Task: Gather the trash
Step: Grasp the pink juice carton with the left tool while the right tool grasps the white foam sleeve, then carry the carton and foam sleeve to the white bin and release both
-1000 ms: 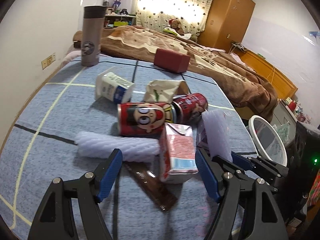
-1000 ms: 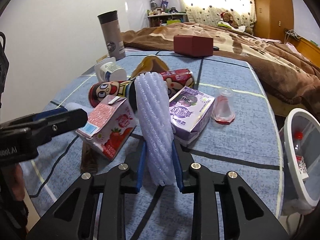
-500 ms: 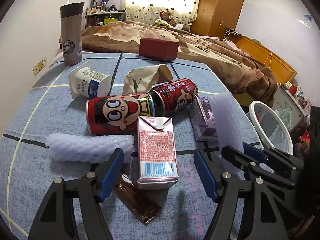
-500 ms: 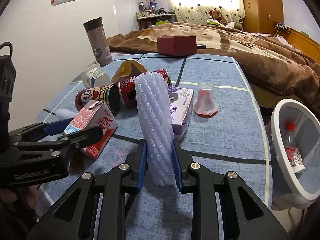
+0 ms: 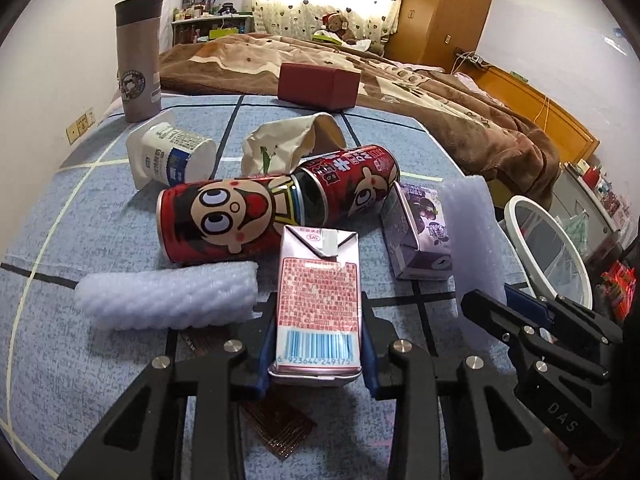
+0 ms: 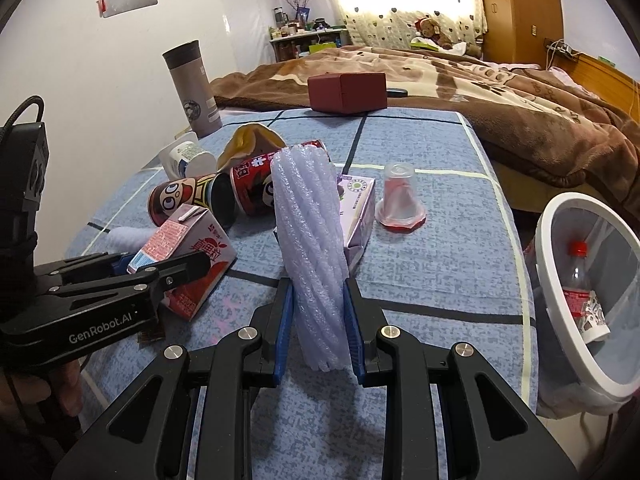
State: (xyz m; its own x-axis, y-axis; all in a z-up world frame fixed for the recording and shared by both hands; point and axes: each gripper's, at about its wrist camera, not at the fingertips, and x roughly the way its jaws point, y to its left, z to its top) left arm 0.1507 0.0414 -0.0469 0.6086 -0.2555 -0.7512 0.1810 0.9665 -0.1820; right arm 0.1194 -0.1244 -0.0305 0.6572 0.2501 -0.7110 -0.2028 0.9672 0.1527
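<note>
left hand-held gripper (image 5: 318, 354) closing w/ pink carton (image 5: 317, 300) betw. jaws; right hand-held gripper (image 6: 318, 332) clamping foam sleeve (image 6: 310, 240) upright.

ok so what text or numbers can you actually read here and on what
"GenRobot.AI": on the left gripper, whose jaws are closing on the pink carton.
"DAS": on the right gripper, read in the left wrist view.
"SIG": on the carton's top flap.
"6 923644 249175": under its barcode; the last digits are unsure.
Carton small print, red cans, purple carton, yogurt cup, thermos logo: unreadable.
</note>
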